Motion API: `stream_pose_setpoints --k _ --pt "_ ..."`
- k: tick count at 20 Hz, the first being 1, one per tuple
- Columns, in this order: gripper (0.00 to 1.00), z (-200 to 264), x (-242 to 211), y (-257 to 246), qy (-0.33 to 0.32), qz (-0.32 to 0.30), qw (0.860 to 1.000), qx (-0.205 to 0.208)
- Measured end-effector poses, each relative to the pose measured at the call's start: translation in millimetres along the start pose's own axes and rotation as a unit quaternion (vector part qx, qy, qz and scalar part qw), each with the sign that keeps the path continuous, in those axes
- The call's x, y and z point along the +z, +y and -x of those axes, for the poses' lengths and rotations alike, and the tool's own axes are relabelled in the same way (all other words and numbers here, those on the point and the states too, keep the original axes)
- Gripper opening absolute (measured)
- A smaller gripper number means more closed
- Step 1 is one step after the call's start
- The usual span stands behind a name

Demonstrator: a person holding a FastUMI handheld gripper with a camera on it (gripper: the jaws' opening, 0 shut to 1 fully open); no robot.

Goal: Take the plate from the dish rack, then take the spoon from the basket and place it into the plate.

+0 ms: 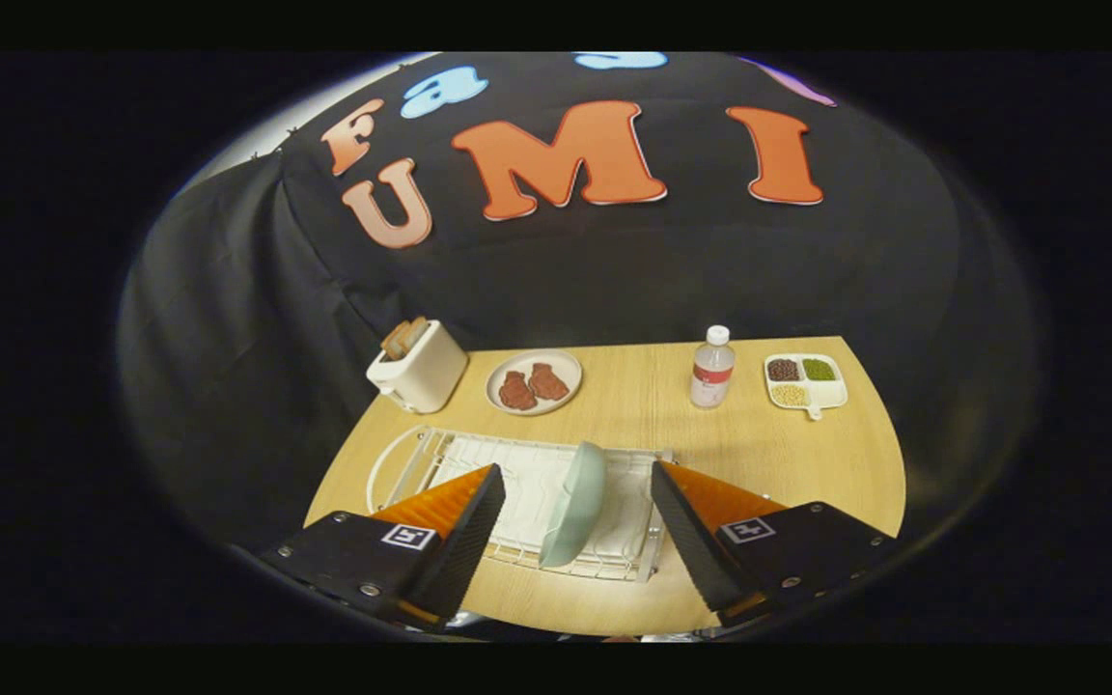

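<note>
Big wooden table (633,405) under everything, light brown, in front of the black cloth wall.

White wire dish rack (527,492) on the near part of the table, flat and wide, just ahead of the fingers and partly hidden behind them.

Gripper (577,526) low and near, fingers spread wide apart, holding nothing. One finger on each side of the plate, not touching it. Left finger over the left part of the rack, right finger over its right end.

Pale green plate (575,502) standing up on its edge in the rack, a bit tilted, right in the gap between the two fingers. Nothing in front of it, nothing blocking it.

White toaster (418,367) at the far left corner of the table, beyond the rack, with brown bread sticking out of the top.

Round plate with two brown pieces of food (534,382) just right of the toaster, lying flat, beyond the rack.

White tray with little sections (805,382) at the far right, well apart from the rack. Dark beans, green beans and yellow beans in three sections, one section bare.

Clear bottle (712,367) with a white cap and a red and white label, standing up straight, just left of that tray.
</note>
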State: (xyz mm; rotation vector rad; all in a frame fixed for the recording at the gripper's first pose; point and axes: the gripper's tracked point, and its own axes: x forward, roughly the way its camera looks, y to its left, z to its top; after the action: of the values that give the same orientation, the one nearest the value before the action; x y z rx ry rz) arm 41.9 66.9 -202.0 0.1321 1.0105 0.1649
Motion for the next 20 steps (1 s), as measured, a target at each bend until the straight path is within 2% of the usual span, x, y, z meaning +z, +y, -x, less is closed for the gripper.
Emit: stream_pose_setpoints --k 4,6,12,14,17,20 --pt "0.87 -31 -29 5 0.092 0.014 0.996 -0.008" --pt "0.83 -45 -39 0 0.123 0.027 0.992 -0.026" --pt "0.76 -78 -71 10 0.204 0.041 0.977 -0.047" --pt "0.7 -86 -81 11 0.222 0.042 0.972 -0.059" --pt "0.49 -94 -96 7 0.244 0.049 0.965 -0.088" --pt "0.42 -97 -101 2 0.251 0.039 0.959 -0.125"
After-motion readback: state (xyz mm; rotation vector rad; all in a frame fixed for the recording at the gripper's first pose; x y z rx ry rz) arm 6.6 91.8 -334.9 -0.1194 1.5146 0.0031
